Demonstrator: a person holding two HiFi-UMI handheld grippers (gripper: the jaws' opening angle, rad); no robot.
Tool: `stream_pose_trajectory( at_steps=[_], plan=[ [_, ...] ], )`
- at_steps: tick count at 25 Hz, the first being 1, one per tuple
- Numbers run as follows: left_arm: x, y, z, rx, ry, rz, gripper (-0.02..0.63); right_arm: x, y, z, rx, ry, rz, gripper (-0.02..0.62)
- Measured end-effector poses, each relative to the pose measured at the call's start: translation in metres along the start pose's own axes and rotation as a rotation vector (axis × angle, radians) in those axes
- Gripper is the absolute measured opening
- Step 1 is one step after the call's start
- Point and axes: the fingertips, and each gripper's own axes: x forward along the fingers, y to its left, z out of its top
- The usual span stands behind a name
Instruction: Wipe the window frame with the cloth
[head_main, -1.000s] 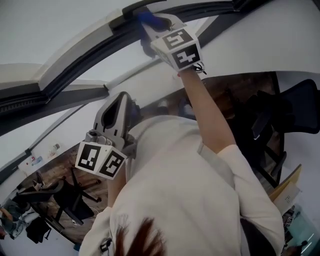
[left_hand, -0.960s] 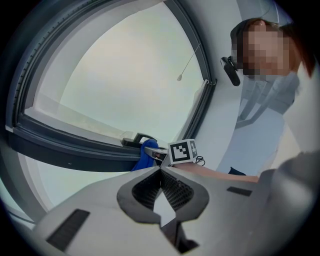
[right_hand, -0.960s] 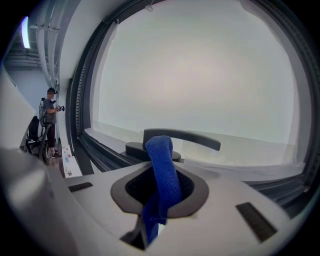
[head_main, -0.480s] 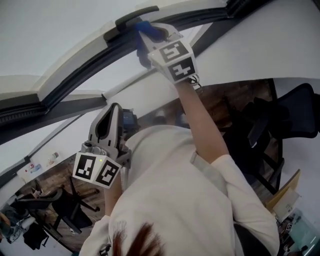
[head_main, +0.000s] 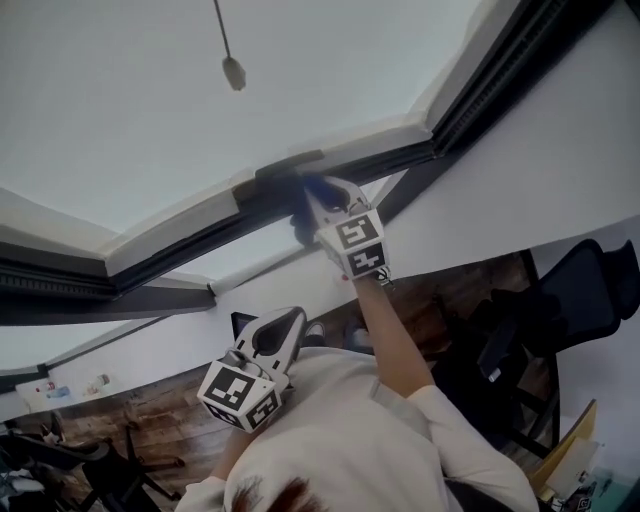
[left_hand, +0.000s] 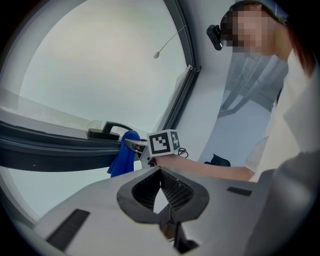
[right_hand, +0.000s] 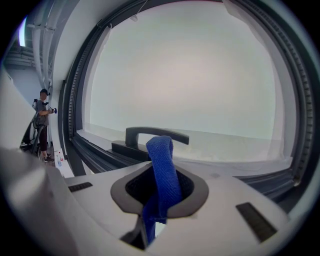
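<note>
Bright window glass fills the background, and the dark window frame (head_main: 150, 262) crosses it, carrying a handle (head_main: 290, 162). Just beside that handle hangs the blue cloth (right_hand: 162, 170), which looks light, soft and floppy and is best pinched on a fold. The right gripper (head_main: 312, 192) has its jaws clamped on it so, while the left gripper (head_main: 288, 322), well below the handle, is closed and empty.

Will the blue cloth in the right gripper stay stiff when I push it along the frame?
Unlikely: the cloth hangs limp from the right gripper in the left gripper view. It looks thin, woven and light, so it should fold against the window frame and might catch on the handle.
</note>
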Motion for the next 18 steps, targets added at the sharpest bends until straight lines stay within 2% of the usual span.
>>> stream_pose_trajectory(
  at_steps=[8,18],
  plan=[
    [-0.005,0.009,0.009,-0.006,-0.038,0.022,0.009,-0.004,-0.013,-0.003,-0.010,0.009,-0.032,0.051],
    [-0.004,0.008,0.009,0.001,-0.040,0.034,0.009,-0.014,-0.033,-0.012,0.010,0.015,-0.074,0.051]
  ],
)
